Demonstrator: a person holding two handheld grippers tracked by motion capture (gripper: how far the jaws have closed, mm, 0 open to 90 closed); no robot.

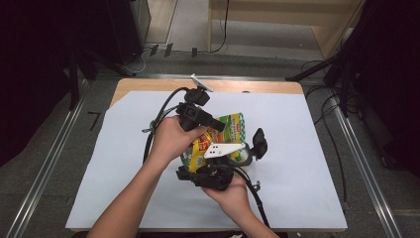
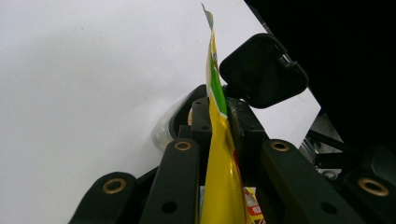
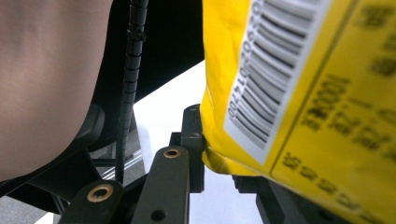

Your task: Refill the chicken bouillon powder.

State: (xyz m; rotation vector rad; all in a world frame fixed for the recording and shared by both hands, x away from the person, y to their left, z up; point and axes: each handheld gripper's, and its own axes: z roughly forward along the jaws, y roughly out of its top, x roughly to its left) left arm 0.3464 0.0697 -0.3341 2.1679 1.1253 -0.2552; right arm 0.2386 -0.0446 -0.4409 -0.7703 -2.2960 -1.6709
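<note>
Yellow snack bag (image 1: 229,133) held just above table (image 1: 307,193), centre. Left gripper (image 2: 218,122): jaws clamped on bag's top edge. Right gripper (image 3: 219,154): jaws nearly shut, pinching a lower corner. Grips set both ends; bag apparently still sealed, opening pull remains.

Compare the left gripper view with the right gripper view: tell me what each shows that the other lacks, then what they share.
Left gripper view alone: the bag's thin sealed edge standing upright between the left gripper jaws, which are shut on it, and a black square part beyond.

Right gripper view alone: a barcode on the bag's back, a ribbed cable and a hand.

Both: the yellow snack bag and the white table cover.
</note>
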